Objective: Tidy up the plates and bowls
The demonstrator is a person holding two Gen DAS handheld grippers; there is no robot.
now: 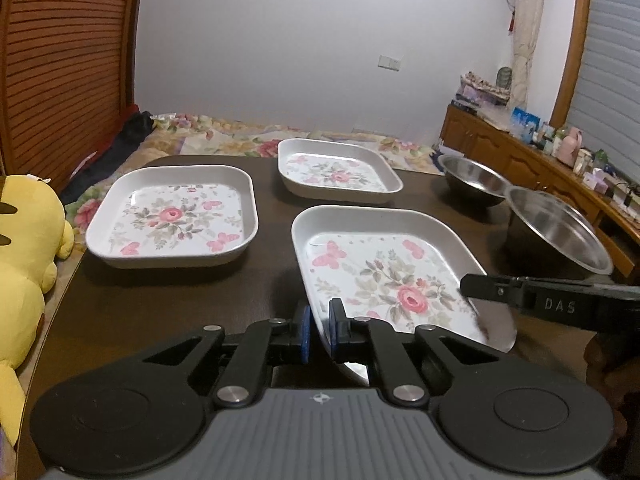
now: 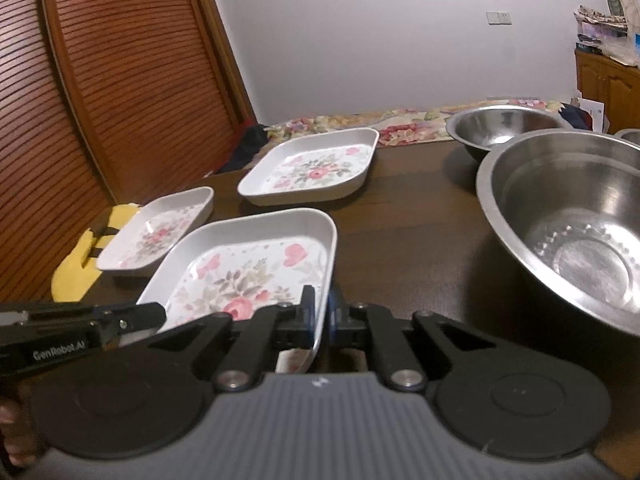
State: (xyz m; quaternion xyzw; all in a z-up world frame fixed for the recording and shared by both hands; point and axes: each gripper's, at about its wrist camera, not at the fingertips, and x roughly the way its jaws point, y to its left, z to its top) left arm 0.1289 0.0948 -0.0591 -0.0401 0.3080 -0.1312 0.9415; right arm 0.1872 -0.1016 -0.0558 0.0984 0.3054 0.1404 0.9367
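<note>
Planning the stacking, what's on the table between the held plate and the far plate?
Bare dark table between the held plate and the far plate, shown in both views.

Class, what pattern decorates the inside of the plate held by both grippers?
Pink roses and butterflies with grey-green leaves on the held plate; clearest in the left wrist view.

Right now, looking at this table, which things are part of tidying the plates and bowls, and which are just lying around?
Part of the job:
- near floral plate, gripped by left gripper and right gripper
- left floral plate
- far floral plate
- near steel bowl
- far steel bowl

Just lying about:
- yellow plush toy
- floral bedspread
- sideboard clutter
</note>
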